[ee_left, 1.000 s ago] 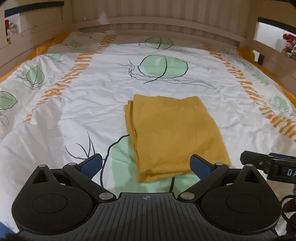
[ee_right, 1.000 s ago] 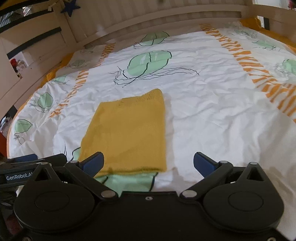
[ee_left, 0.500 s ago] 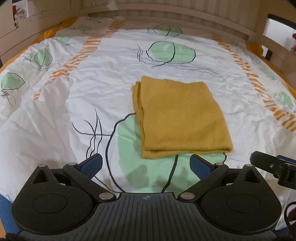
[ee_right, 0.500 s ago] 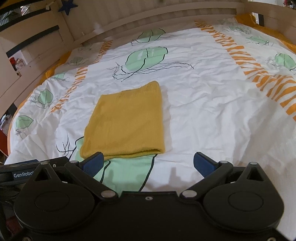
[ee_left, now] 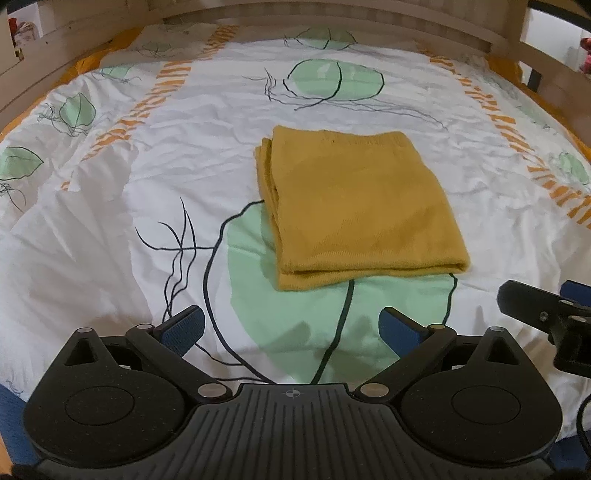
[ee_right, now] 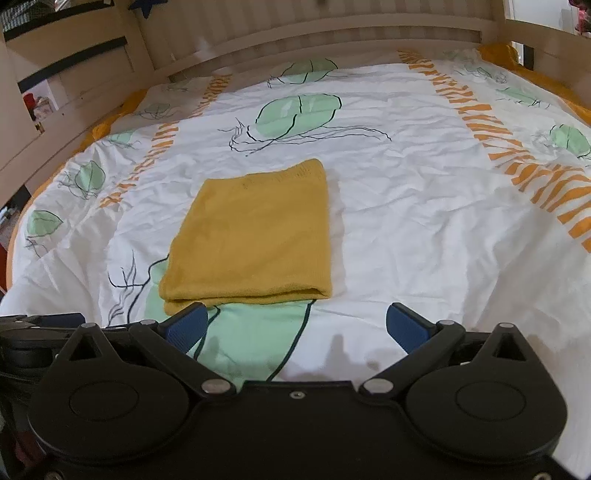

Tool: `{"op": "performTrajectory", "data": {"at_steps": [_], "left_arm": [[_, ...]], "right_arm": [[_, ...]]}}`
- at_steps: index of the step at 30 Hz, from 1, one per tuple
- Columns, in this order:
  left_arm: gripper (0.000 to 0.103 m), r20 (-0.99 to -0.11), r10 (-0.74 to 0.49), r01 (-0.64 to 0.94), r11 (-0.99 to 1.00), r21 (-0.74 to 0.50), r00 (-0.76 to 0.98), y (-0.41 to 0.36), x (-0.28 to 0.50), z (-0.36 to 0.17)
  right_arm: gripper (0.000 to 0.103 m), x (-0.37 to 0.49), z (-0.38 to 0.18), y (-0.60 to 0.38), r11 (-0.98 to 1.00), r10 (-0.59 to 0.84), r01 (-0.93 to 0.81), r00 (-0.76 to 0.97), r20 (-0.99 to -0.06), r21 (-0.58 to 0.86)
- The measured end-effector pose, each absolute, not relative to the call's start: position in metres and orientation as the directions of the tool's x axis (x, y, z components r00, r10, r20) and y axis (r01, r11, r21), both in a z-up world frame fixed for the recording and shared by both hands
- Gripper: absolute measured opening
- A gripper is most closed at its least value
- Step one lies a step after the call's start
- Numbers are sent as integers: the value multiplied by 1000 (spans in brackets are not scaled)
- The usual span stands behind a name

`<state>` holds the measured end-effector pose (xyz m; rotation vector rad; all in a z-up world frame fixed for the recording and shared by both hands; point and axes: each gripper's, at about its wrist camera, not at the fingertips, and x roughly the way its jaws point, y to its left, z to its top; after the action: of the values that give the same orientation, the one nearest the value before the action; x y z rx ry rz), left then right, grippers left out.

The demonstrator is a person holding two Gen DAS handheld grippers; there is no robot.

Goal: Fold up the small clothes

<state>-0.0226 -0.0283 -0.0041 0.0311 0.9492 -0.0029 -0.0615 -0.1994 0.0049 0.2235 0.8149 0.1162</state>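
While both grippers' fingers (ee_left: 181, 326) gape empty, one folded yellow garment (ee_left: 356, 208), one bedspread (ee_left: 110, 221).

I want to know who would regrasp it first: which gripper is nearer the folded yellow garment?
Right, slightly. The right gripper has one fingertip at the yellow garment's near corner; the left gripper sits back with bare sheet between. Both are open, neither touching.

right tongs (ee_right: 295, 326): jaws spread wide, nothing between the blue pads (ee_right: 406, 326). folded mustard garment (ee_right: 255, 236): lies flat on the bed cover (ee_right: 424, 229), ahead and left of centre, layered edges at its near left corner. left pad sits just in front of the garment's near edge. left tongs (ee_right: 40, 321) visible at the left margin. wooden headboard (ee_right: 332, 33) beyond.
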Motion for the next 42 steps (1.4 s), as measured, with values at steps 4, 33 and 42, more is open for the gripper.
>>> {"op": "performTrajectory", "data": {"at_steps": [4,33,42], "left_arm": [[102,-820,6,19,1000,21,572,-28,-21,-7],[102,-852,-19,10,1000,-16,523,-20,-15,-17],[102,-855,-25,15,1000,-20,518,-21,-14,-18]], "right_arm": [[103,-58,0,-199,972,175,0,659,-731,233],[103,-50,-13,-199,967,194,16,595,-780,253],[103,-49,-13,-198,968,194,14,593,-782,251]]}}
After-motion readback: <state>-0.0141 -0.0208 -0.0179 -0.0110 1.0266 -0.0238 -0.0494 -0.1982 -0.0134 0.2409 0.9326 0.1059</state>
